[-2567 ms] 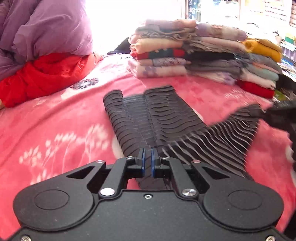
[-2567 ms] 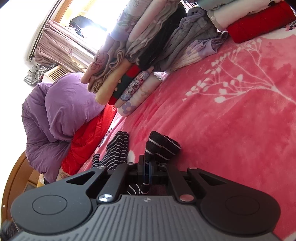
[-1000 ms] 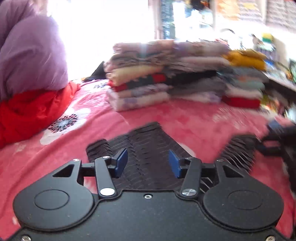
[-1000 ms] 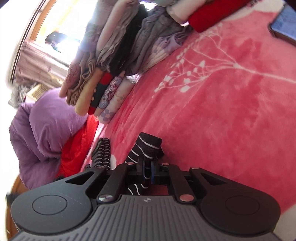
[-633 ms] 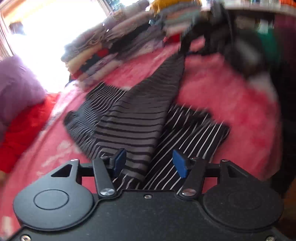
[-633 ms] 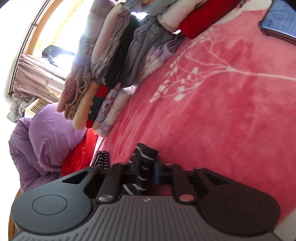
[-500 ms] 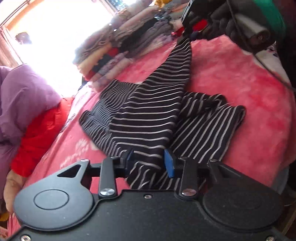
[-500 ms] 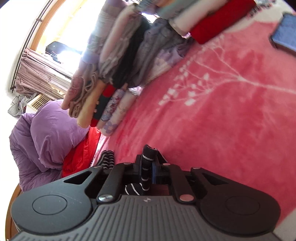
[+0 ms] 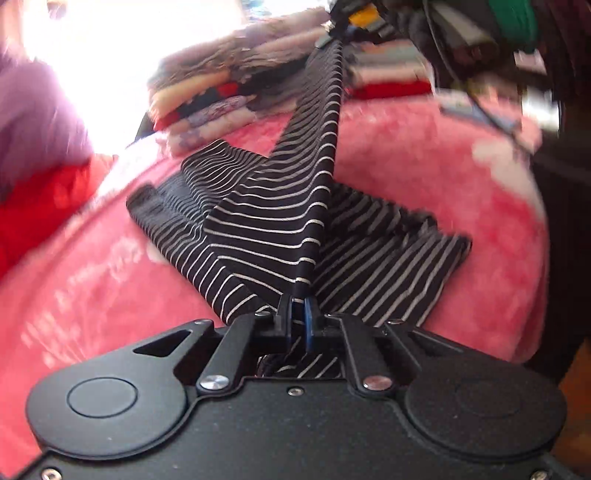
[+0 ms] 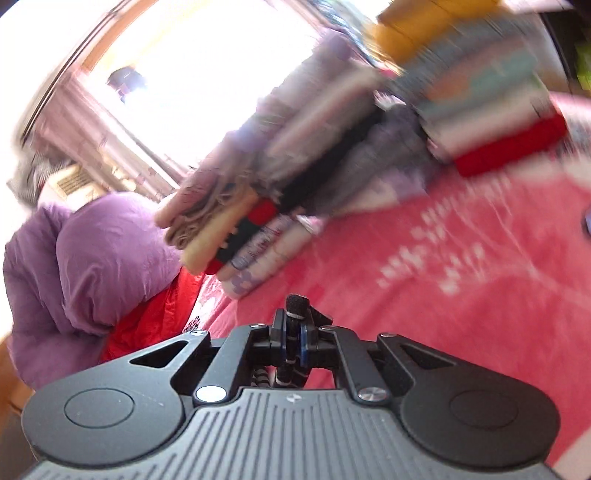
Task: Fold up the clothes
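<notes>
A black garment with thin white stripes [image 9: 266, 218] lies partly on the pink blanket [image 9: 92, 266]. My left gripper [image 9: 298, 306] is shut on its near edge. My right gripper [image 9: 334, 22] shows at the top of the left wrist view, holding the far end raised, so a stretched panel runs between the two grippers. In the right wrist view the right gripper [image 10: 293, 332] is shut on a bunched bit of the striped garment [image 10: 295, 304] above the blanket [image 10: 461, 314]. The rest of the garment is hidden there.
A tall stack of folded clothes [image 9: 236, 92] stands at the far side of the bed, also in the right wrist view [image 10: 332, 166]. A purple quilt [image 10: 92, 266] over red fabric [image 10: 155, 317] lies at the left. The bed's edge drops off at the right [image 9: 535, 295].
My left gripper opened, moved to the garment's near edge and shut on it. My right gripper lifted its end higher, pulling the striped panel taut.
</notes>
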Motion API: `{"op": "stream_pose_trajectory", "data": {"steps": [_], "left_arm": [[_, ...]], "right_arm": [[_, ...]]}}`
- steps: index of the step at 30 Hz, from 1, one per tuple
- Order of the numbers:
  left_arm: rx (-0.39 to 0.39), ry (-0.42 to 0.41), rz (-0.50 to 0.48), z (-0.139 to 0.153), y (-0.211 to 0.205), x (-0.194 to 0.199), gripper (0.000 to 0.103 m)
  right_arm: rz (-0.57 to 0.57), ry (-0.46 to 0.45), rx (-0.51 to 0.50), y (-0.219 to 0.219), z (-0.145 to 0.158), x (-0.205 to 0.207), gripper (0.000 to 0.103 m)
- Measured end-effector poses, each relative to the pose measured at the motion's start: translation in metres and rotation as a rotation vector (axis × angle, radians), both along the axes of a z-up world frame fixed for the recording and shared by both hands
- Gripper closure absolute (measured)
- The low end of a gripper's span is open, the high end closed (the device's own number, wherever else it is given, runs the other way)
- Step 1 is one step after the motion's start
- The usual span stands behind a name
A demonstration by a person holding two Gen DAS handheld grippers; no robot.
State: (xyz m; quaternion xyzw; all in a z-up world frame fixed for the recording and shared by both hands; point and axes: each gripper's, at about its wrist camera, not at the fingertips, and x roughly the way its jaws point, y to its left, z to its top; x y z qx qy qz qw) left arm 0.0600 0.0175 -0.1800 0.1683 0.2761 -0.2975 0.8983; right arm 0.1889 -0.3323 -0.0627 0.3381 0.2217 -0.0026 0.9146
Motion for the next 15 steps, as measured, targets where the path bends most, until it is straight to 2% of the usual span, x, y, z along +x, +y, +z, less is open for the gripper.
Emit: {"op": "stream_pose_trajectory", "data": {"steps": [6, 11, 15], "left_arm": [[-0.355, 0.198, 0.088, 0.007, 0.047, 0.024, 0.098], [-0.483, 0.325, 0.119, -0.003, 0.055, 0.04, 0.099], [-0.508, 0.367, 0.101, -0.008, 0.056, 0.045, 0.099]], "right_arm": [[0.036, 0.031, -0.149, 0.046, 0.038, 0.038, 0.094], [0.098, 0.058, -0.268, 0.092, 0.054, 0.077, 0.094], [0.158, 0.099, -0.348, 0.132, 0.047, 0.114, 0.094]]}}
